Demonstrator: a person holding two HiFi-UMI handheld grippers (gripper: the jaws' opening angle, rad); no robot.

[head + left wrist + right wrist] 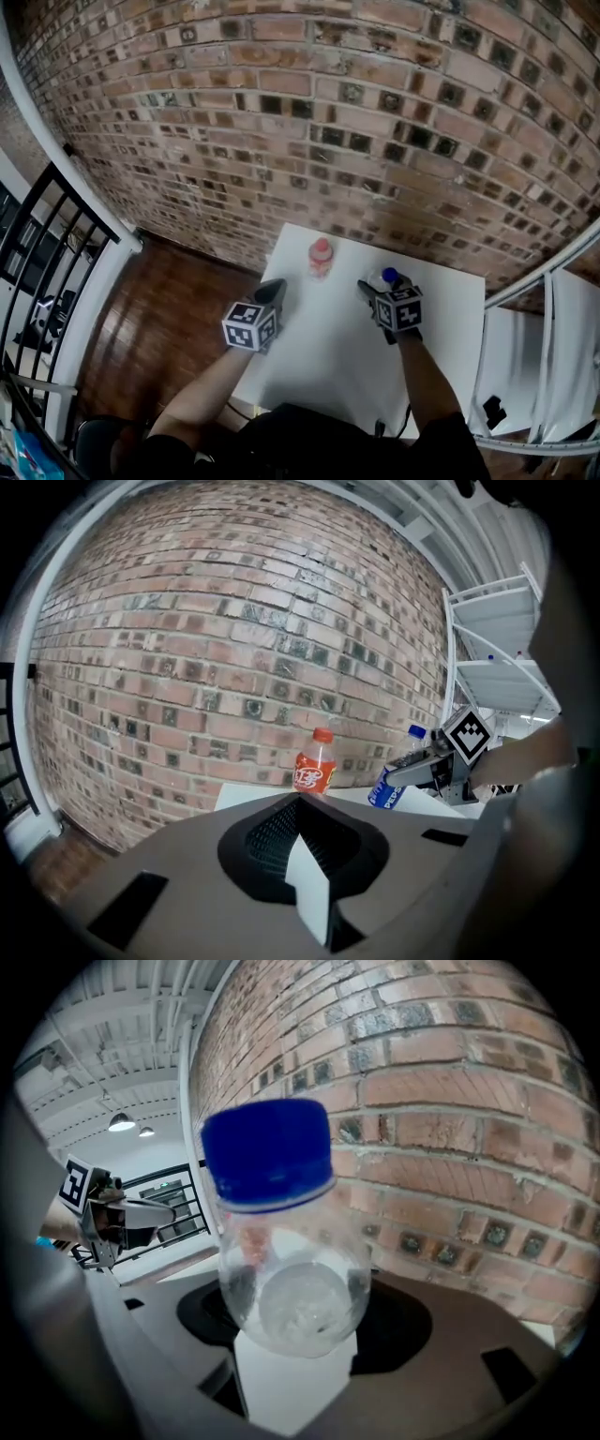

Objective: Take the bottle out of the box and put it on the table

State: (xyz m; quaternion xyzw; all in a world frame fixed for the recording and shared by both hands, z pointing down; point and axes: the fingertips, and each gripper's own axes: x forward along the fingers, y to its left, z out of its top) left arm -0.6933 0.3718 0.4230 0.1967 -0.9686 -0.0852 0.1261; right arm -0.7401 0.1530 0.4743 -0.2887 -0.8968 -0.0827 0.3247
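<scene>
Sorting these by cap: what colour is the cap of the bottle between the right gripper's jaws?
The bottle has a blue cap; clearest in the right gripper view.

White table (328,347); clear bottle (295,1288), blue cap (267,1152); orange bottle (314,772); red-brown brick wall (328,112)

Pepsi bottle (281,1241) — clear plastic, blue screw cap on, blue label round the lower body, upper part see-through. Clamped between the jaws of the right gripper (380,284), tilted, cap end leaning off to one side of the base. Over the far right part of the white table (328,366); touching the tabletop or just above it, cannot tell. Orange soda bottle (321,258) — orange body, red-and-white label, reddish cap on. Upright on the table near its far edge, left of the Pepsi bottle in the head view, near it but apart, nothing gripping it. Table: plain white rectangular top.
</scene>
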